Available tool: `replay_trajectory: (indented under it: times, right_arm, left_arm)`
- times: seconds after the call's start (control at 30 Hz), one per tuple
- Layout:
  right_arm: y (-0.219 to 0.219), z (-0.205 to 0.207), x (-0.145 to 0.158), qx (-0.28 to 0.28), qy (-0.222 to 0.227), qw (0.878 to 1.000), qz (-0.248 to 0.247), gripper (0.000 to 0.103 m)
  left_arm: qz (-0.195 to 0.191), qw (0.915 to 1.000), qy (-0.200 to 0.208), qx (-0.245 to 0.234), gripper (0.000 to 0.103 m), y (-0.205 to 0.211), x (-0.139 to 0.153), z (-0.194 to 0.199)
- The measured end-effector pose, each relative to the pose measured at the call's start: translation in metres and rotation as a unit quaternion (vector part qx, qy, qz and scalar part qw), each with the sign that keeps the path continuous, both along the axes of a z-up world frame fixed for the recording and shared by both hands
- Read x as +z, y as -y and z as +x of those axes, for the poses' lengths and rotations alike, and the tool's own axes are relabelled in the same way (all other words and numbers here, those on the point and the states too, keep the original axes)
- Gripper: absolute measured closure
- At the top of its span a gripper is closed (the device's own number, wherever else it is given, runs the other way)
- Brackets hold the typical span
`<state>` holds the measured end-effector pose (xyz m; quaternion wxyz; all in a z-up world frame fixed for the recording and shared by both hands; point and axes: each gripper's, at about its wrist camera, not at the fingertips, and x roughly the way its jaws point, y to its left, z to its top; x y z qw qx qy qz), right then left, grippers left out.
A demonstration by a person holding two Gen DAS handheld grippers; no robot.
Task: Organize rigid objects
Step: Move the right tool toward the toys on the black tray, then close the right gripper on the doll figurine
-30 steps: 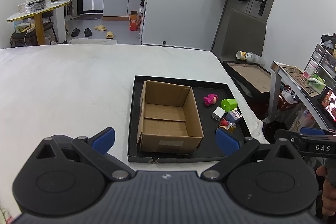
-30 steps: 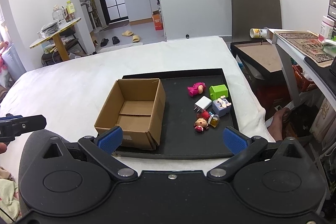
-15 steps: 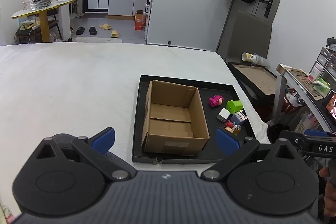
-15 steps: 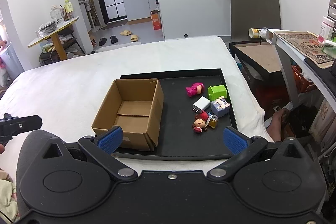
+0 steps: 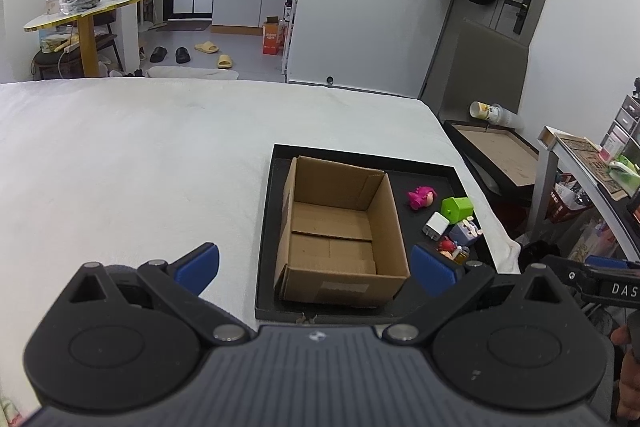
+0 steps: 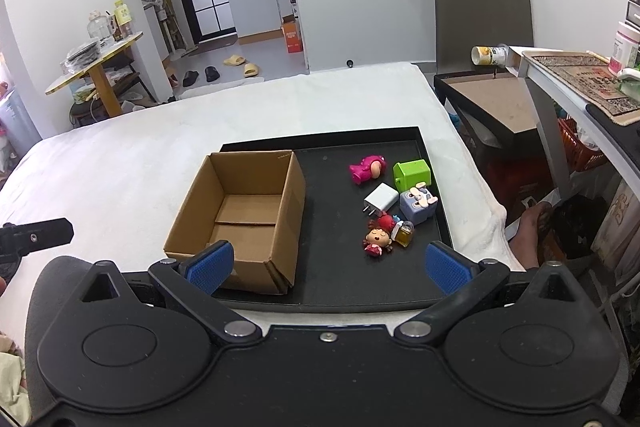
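Nothing is sorted yet: cardboard box (image 6: 244,215) sits empty on the black tray (image 6: 344,283). At its 3 o'clock, loose on the tray, lie the pink figure (image 6: 366,167), green block (image 6: 412,174), white charger (image 6: 381,199), lilac cube (image 6: 418,205), red-haired doll (image 6: 378,237) and small bottle (image 6: 405,233). All six remain to be boxed, by my judgement. Right gripper (image 6: 328,267) hovers at the tray's 6 o'clock edge, jaws wide, empty. Left gripper (image 5: 316,269) hangs likewise near the box, wide apart, holding nothing.

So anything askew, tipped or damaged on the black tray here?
Mostly tidy. The cardboard box sits skewed to the black tray edges, and the pink figure lies on its side. No damage shows.
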<state>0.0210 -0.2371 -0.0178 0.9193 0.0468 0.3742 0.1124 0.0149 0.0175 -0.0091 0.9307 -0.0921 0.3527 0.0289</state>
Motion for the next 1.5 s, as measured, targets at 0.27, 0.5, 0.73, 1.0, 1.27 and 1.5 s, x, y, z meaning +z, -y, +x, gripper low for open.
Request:
replay_trajectory:
  times: [0.27, 0.5, 0.73, 1.0, 1.27, 1.5]
  right_arm:
    - [0.004, 0.019, -0.011, -0.008, -0.011, 1.000, 0.001, 0.000]
    - [0.006, 0.037, -0.024, -0.010, -0.028, 1.000, -0.001, 0.000]
    - [0.009, 0.057, -0.038, -0.020, -0.050, 0.999, 0.006, 0.006]
    - [0.010, 0.080, -0.057, -0.029, -0.085, 0.996, 0.013, 0.015]
    - [0.006, 0.104, -0.081, -0.033, -0.121, 0.992, 0.012, 0.020]
    - [0.000, 0.124, -0.097, -0.031, -0.142, 0.989, 0.008, 0.024]
  left_arm:
    - [0.001, 0.9997, -0.014, 0.018, 0.004, -0.007, -0.010, 0.022]
    - [0.001, 0.9993, -0.027, 0.027, 0.005, -0.012, -0.021, 0.039]
    - [-0.014, 0.9977, -0.053, 0.039, 0.015, -0.023, -0.037, 0.061]
    - [-0.029, 0.9949, -0.085, 0.046, 0.024, -0.033, -0.056, 0.081]
    - [-0.044, 0.9906, -0.121, 0.048, 0.034, -0.040, -0.080, 0.101]
    - [-0.051, 0.9860, -0.149, 0.055, 0.039, -0.043, -0.099, 0.120]
